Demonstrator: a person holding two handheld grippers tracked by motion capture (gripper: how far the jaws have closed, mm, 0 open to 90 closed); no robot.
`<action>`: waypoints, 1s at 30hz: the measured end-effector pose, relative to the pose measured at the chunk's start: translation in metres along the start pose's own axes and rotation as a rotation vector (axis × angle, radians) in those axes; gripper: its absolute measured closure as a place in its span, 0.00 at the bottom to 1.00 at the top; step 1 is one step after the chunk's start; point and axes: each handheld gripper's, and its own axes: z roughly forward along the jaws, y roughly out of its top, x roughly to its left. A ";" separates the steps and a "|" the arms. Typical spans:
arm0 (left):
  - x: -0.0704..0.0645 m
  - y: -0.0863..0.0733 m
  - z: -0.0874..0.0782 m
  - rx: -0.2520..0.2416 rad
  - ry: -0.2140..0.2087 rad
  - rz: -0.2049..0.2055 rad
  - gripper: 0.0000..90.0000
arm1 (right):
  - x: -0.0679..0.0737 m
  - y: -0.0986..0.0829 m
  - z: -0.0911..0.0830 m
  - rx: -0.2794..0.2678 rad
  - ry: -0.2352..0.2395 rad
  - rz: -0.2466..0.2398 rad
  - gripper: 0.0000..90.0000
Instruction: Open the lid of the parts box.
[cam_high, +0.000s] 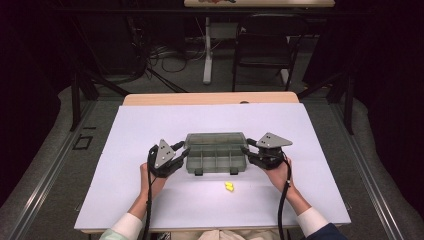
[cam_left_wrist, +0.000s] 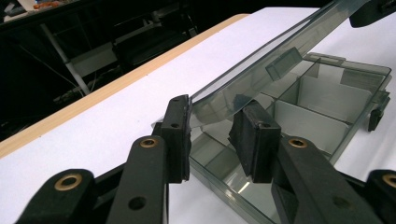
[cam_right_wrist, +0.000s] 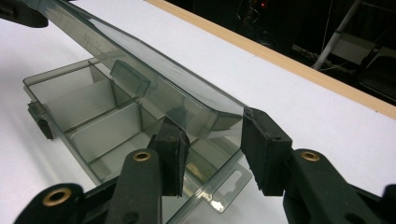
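Left tongs (cam_left_wrist: 212, 140), right tongs (cam_right_wrist: 212, 149) straddle box lid (cam_left_wrist: 261, 70) ends.

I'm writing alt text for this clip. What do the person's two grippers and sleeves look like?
Both the left gripper and right gripper are black, each topped by a grey three-cornered plate dotted with dark holes. The jaws are black bars with brass-ringed pivots and blocky pads. A black cable trails from each. The left sleeve is white, the right dark with a white cuff.
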 end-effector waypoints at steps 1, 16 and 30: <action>0.001 0.001 0.000 0.001 -0.001 -0.001 0.74 | 0.000 0.001 0.000 -0.002 -0.004 -0.002 0.67; 0.011 0.012 0.009 0.011 0.012 -0.013 0.78 | -0.007 0.011 0.004 0.000 -0.033 0.007 0.76; 0.028 0.019 0.021 0.000 0.006 -0.121 0.84 | -0.020 0.027 0.015 0.029 -0.060 0.067 0.83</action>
